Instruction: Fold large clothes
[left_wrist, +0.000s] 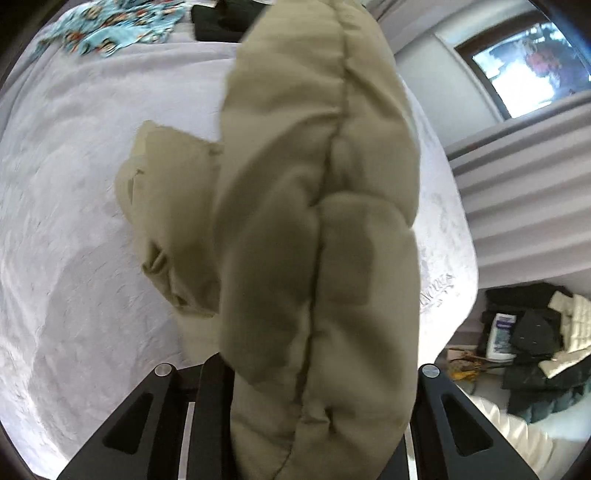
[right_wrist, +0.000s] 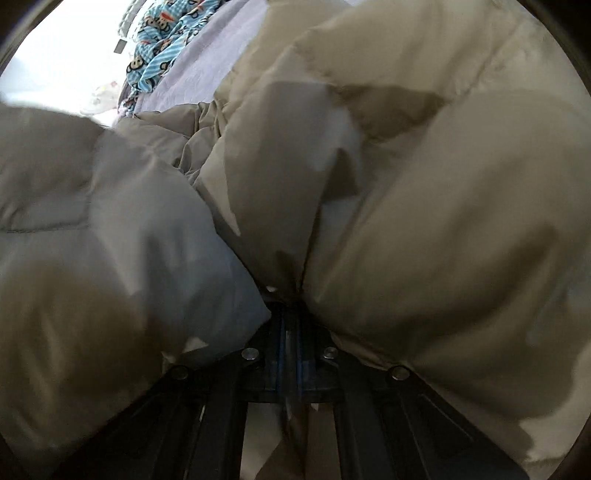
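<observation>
Nearest, the left gripper is seen with its jaws set wide around a thick quilted roll of the beige puffer jacket, which appears to be held between them; the roll's long axis is run from six o'clock up to twelve, straight ahead of the tool. The right gripper is closed narrow on a pinch of the same jacket, bulged to either side. Beyond, the pale bedspread is spread below the lifted garment; a blue patterned cloth lies far off at eleven o'clock. The fold is judged to be carried forward along that axis.
</observation>
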